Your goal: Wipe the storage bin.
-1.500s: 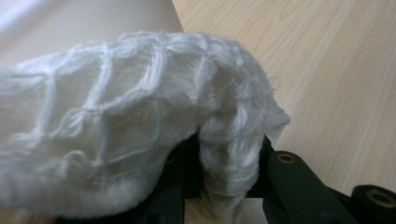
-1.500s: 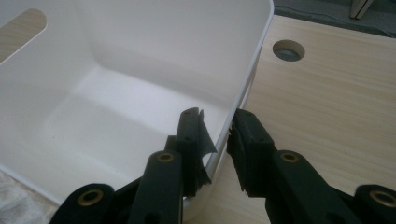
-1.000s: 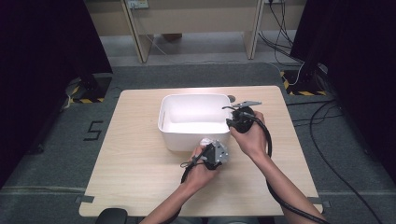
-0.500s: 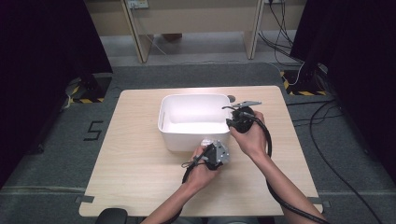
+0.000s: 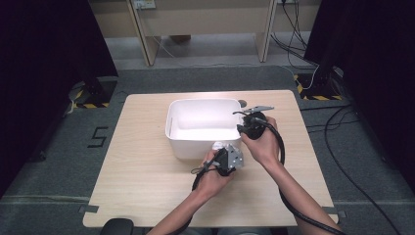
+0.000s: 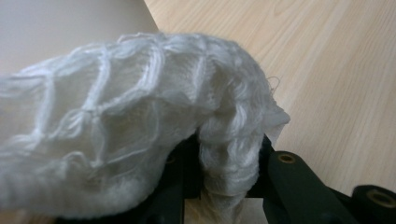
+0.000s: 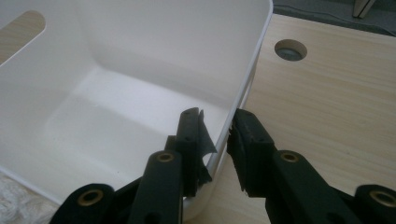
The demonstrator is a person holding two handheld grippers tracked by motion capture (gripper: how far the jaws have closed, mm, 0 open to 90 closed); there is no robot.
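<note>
High view is looking forward and down from above the person's side, taking in the whole worktop [image 5: 147,196] and surrounding floor from well back. Left gripper view is riding low, looking along its jaws, very close on a white knitted cloth [image 6: 116,116] with worktop behind. Right gripper view is looking along its jaws at the white bin [image 7: 140,56] wall, close up. All three are sharing the bin and worktop.
</note>
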